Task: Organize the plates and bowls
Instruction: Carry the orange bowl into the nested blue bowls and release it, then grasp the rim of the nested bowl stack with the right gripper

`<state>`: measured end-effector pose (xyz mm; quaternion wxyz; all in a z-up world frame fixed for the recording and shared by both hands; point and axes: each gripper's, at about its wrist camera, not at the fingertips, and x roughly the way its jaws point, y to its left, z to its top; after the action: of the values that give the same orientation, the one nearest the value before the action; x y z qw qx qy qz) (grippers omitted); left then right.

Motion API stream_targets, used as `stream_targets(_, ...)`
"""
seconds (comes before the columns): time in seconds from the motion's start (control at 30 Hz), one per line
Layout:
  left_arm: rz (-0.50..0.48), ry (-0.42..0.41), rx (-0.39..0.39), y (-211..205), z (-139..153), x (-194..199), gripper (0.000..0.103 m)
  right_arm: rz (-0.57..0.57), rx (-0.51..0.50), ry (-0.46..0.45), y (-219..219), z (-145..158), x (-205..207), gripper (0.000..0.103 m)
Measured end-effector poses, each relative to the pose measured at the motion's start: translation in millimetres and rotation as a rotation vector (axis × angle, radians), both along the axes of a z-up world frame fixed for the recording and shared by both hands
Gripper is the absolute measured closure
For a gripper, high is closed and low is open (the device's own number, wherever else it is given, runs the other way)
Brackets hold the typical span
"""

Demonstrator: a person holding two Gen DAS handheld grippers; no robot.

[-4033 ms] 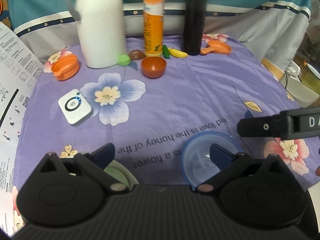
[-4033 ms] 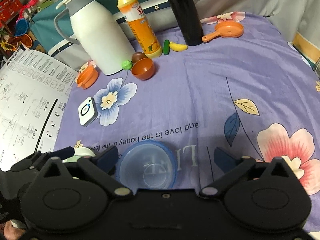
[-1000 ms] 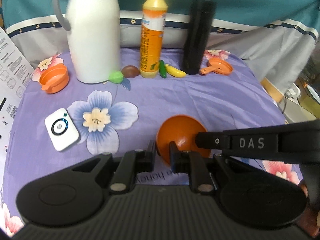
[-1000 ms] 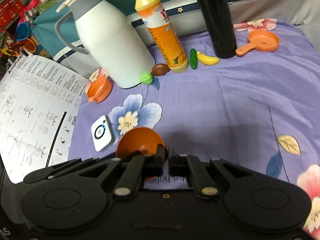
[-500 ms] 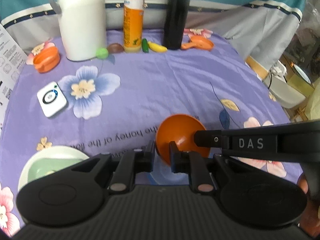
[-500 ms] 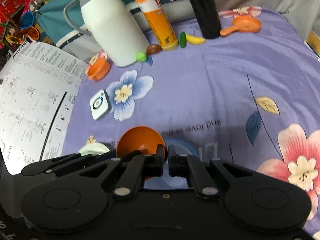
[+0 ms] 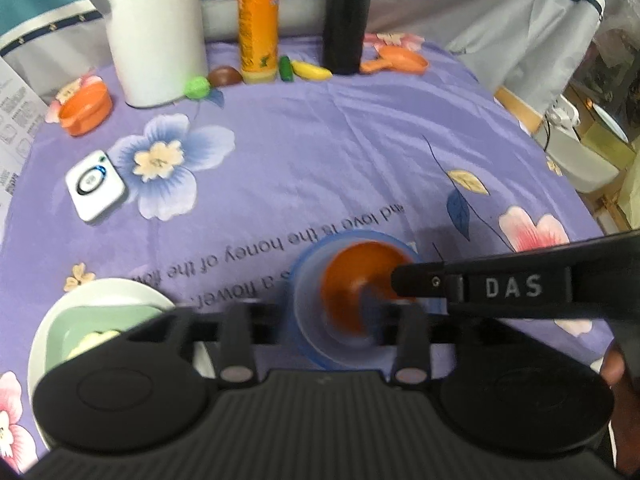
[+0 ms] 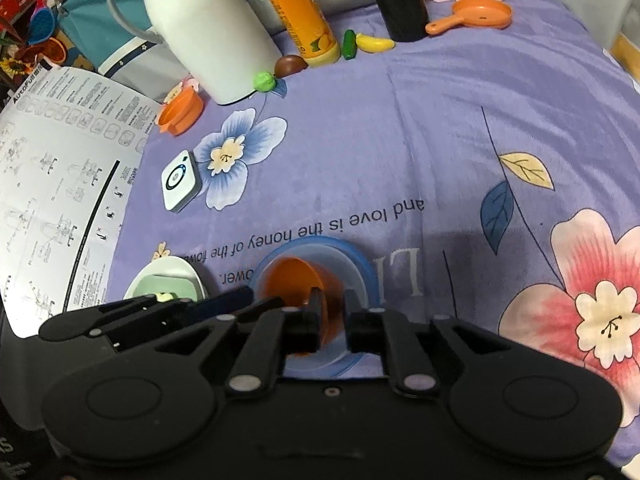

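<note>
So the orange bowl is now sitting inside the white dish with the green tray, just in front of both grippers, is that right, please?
Not quite: the orange bowl sits inside the blue bowl, not the white dish, which lies apart to the left holding only its green tray. The right wrist view shows this most clearly. The bowl is indeed just in front of both grippers.

A white jug, orange bottle and black flask stand on the purple cloth.

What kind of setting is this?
Probably a home table, staged for play: a purple floral cloth, a white thermos jug, and toy dishes such as the orange bowl in the blue bowl.
</note>
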<state>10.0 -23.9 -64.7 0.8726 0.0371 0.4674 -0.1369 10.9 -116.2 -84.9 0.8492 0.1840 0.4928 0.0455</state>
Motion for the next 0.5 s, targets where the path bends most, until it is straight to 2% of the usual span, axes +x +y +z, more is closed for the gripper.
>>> stream_targets(0.03, 0.006, -0.014, 0.002, 2, 2, -1, 0.043, -0.005, 0.003, -0.006, -1, 0, 0, 0.073)
stream_targets(0.1, 0.011, -0.044, 0.003, 6, 7, -3, 0.033, -0.011, 0.010, -0.011, -4, 2, -1, 0.068)
stream_targets(0.13, 0.013, -0.053, 0.004, 7, 10, -3, 0.030, -0.013, 0.016, -0.012, -5, 3, -1, 0.061)
stream_targets(0.17, 0.015, -0.064, 0.005, 9, 12, -4, 0.023, -0.018, 0.021, -0.015, -7, 4, -1, 0.056)
stream_targets(0.2, 0.018, -0.075, 0.007, 10, 14, -6, 0.016, -0.024, 0.024, -0.023, -9, 5, -2, 0.046)
stream_targets(0.23, 0.020, -0.088, 0.011, 12, 16, -7, 0.013, -0.029, 0.022, -0.032, -11, 7, -3, 0.039)
stream_targets(0.33, 0.017, -0.099, 0.013, 14, 19, -10, 0.007, -0.046, 0.023, -0.047, -15, 11, -7, 0.027)
stream_targets(0.47, 0.019, -0.099, 0.005, 16, 19, -12, 0.002, -0.072, 0.023, -0.046, -19, 11, -11, 0.023)
stream_targets(0.5, 0.018, -0.099, 0.004, 16, 20, -13, 0.002, -0.079, 0.025, -0.045, -20, 11, -12, 0.018)
